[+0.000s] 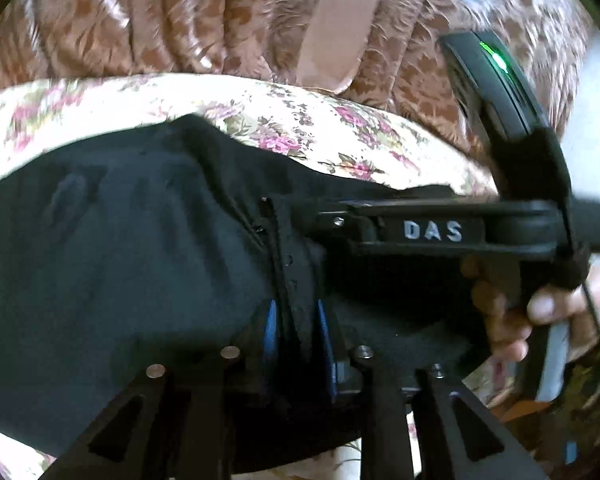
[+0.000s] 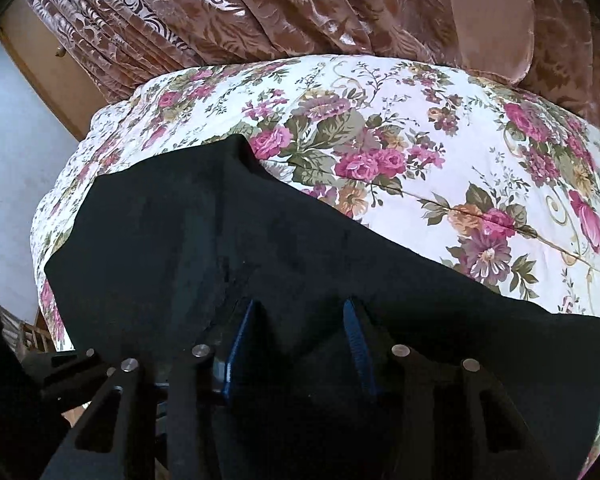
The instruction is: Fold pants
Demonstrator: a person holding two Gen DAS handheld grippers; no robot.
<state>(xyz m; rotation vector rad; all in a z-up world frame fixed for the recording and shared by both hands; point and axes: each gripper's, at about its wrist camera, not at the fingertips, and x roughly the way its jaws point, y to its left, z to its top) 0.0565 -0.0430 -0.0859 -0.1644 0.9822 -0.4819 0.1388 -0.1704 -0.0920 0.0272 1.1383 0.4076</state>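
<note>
Black pants (image 1: pixel 120 264) lie on a floral bedspread (image 1: pixel 260 120). In the left wrist view my left gripper (image 1: pixel 296 312) has its blue pads close together, pinching a seamed edge of the pants. My right gripper's body, marked DAS (image 1: pixel 432 232), reaches in from the right, its fingertips hidden in the black cloth. In the right wrist view the pants (image 2: pixel 220 240) spread across the bedspread (image 2: pixel 420 140), and my right gripper (image 2: pixel 300 320) has its blue pads apart with black cloth lying between them.
Brown patterned curtains (image 2: pixel 260 8) hang behind the bed. A wooden frame (image 2: pixel 40 60) and a pale wall stand at the left. A hand (image 1: pixel 508 312) grips the right tool's handle.
</note>
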